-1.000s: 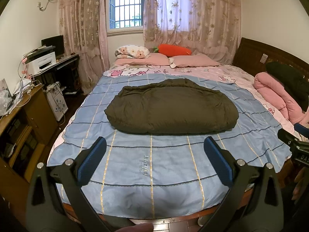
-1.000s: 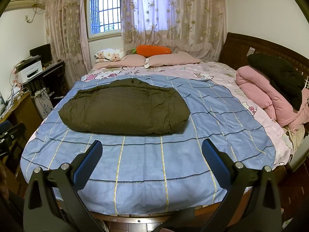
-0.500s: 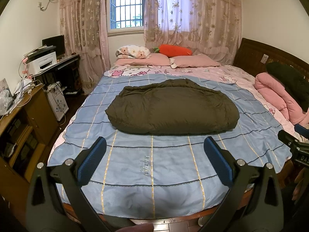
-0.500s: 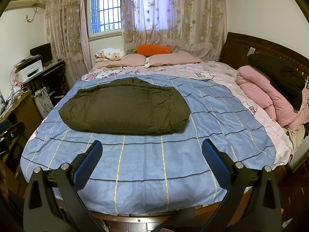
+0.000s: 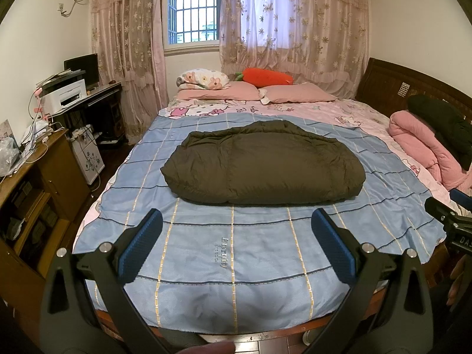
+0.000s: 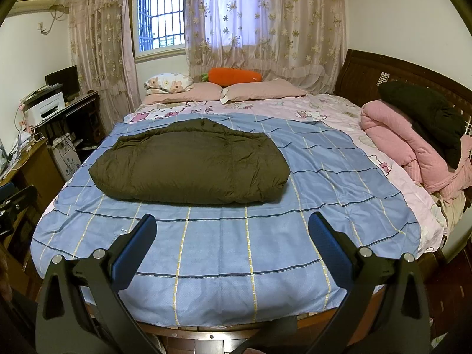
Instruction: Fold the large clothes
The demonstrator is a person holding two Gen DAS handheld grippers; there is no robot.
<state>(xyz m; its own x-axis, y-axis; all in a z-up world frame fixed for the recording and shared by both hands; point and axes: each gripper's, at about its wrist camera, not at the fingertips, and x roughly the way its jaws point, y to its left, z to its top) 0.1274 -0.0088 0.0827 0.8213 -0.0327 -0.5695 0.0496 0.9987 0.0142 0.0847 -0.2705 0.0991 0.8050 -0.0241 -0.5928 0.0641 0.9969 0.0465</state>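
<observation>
A: Left wrist view, count entry. One dark olive padded garment point(image 5: 262, 162), folded into a thick bundle, lying on one blue checked sheet point(image 5: 236, 253) at about 12 o'clock from the left gripper point(image 5: 236, 242). Gripper spread wide, nothing between its two blue pads point(image 5: 141, 244); it hangs over the near edge of the bed, well apart from the garment.

B: Right wrist view agrees. Same one garment point(image 6: 188, 165), here toward 11 o'clock from the right gripper point(image 6: 233, 243). That one also gapes wide, two blue pads point(image 6: 330, 247), holding nothing, short of the bundle.

A: Pillows?

B: Two pink pillows point(image 6: 262, 88) side by side at the far end, one floral pillow point(image 6: 168, 82) on the left one, one orange carrot-shaped plush point(image 6: 233, 76) behind them. All at 12 o'clock beyond the garment.

A: At 3 o'clock I log one rolled pink quilt point(image 5: 424, 144) with one black garment point(image 5: 442, 126) draped on top, against the dark wooden headboard point(image 5: 383, 85).

B: Under the blue sheet, one pink cartoon-print sheet point(image 6: 265, 109) shows along the far and right edges.

A: At 9 o'clock: one white printer point(image 5: 65, 97) and one dark monitor point(image 5: 81, 65) on a desk, one wooden cabinet point(image 5: 38, 183) nearer. One barred window point(image 5: 191, 6), floral curtains point(image 5: 295, 23) either side. The right gripper's tip pokes into my frame at 3 o'clock.
</observation>
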